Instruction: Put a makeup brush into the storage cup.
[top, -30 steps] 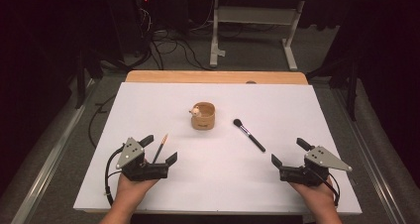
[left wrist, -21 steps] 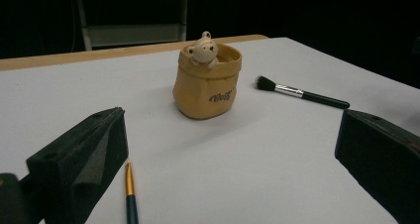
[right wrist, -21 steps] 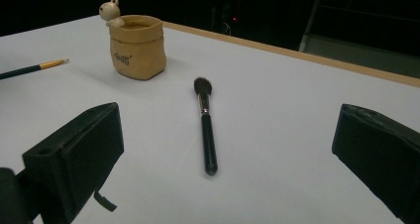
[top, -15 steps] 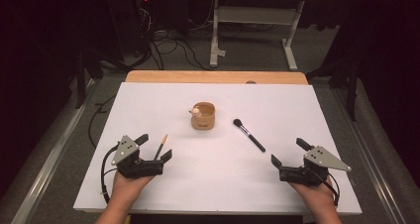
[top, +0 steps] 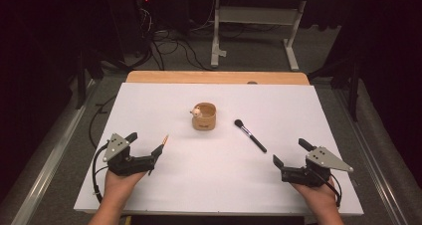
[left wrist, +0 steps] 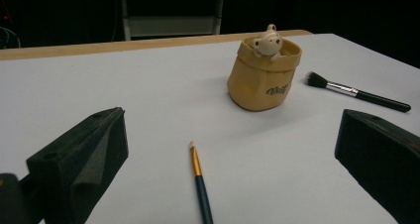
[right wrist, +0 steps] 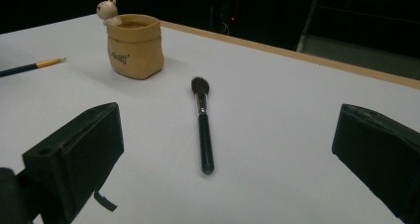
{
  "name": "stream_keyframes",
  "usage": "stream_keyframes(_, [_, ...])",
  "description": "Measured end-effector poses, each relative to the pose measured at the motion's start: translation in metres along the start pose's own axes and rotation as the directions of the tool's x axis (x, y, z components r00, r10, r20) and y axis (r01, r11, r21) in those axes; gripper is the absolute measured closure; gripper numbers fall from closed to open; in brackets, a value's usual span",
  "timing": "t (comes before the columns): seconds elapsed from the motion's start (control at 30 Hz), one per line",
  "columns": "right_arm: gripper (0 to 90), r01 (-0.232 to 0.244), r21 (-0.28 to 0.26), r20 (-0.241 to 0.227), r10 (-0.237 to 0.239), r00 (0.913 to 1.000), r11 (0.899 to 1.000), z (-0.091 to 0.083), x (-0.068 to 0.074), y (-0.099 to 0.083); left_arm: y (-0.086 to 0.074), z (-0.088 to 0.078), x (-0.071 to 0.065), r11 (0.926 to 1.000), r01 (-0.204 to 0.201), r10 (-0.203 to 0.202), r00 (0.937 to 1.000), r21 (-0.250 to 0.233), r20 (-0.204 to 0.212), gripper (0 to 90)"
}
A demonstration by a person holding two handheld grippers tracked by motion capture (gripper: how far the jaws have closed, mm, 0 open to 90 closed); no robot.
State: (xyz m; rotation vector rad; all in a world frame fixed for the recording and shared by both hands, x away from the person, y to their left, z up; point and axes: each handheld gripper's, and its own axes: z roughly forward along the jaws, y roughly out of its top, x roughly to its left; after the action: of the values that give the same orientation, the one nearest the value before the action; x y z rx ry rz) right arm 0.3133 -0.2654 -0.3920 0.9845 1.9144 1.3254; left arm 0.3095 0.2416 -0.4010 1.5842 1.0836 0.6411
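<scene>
Now the thin paintbrush [left wrist: 199, 184], dark handle, gold band, pale tip, lies flat on the white bench [top: 149, 105] between the wide-open, empty jaws of the left hand-held gripper [top: 144, 150]. Its gripper view reveals lettering on the tan pot [left wrist: 262, 75].

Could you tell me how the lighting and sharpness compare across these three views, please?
High view: white table evenly lit, surroundings dark. Left gripper view: pot sharp with a soft shadow, near tongs blurred. Right gripper view: makeup brush crisp, background black.

Matt white table [top: 164, 105], glossy-handled paintbrush [left wrist: 199, 184] with brassy, perhaps metal, ferrule.
</scene>
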Motion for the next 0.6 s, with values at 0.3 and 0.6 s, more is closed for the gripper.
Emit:
stream_keyframes(0.3, [0.9, 0.001, 0.003, 0.002, -0.001, 1.0000, 1.000, 0.000, 0.000, 0.000, 0.000, -0.002, 0.008, 0.9998, 0.002, -0.001, 0.9990, 0.022, -0.045, 1.3])
stream_keyframes(0.6, [0.9, 0.000, 0.005, 0.000, 0.000, 1.0000, 1.000, 0.000, 0.000, 0.000, 0.000, -0.002, 0.014, 0.9979, -0.001, 0.006, 0.9971, 0.065, -0.076, 1.6])
